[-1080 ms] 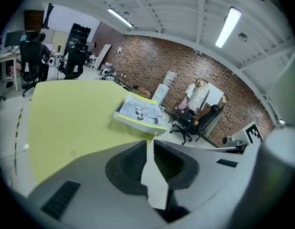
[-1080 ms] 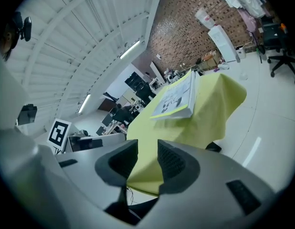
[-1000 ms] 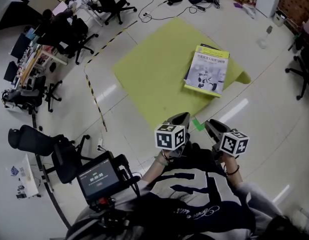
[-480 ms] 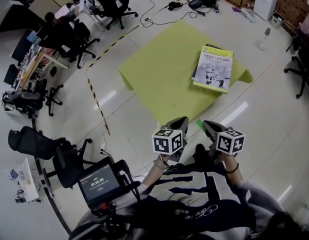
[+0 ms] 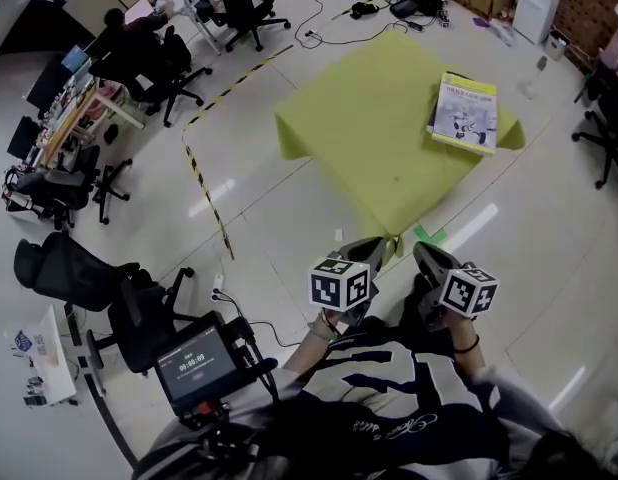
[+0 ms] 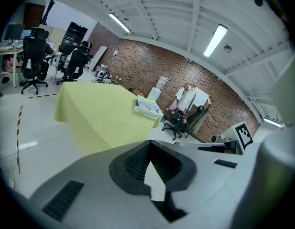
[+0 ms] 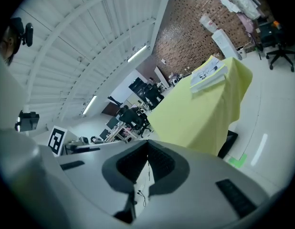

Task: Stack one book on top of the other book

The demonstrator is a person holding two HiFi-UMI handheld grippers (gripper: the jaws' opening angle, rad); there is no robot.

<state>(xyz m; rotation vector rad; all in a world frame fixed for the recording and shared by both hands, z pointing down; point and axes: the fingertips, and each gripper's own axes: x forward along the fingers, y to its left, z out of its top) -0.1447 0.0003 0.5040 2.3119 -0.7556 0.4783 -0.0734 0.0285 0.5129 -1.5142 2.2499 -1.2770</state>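
Note:
Two books [image 5: 466,111] lie stacked at the far right corner of the yellow-draped table [image 5: 389,138], the white-covered one on top. In the left gripper view the stack [image 6: 148,106] rests on the table's far end [image 6: 100,113]; in the right gripper view the stack [image 7: 208,74] tops the cloth [image 7: 200,109]. My left gripper [image 5: 364,253] [image 6: 148,147] is shut and holds nothing. My right gripper [image 5: 429,258] [image 7: 147,149] is shut too, also holding nothing. Both hang over the floor, well short of the table's near corner.
A black-and-yellow tape line [image 5: 204,178] runs across the floor left of the table. A green tape mark [image 5: 429,235] lies by the near corner. Office chairs [image 5: 139,313] stand at the left and one chair [image 5: 604,138] at the right. Cables [image 5: 334,28] trail beyond the table.
I have backed away from the table with both grippers. The table and the stacked books now sit farther off, up and to the right in the head view.

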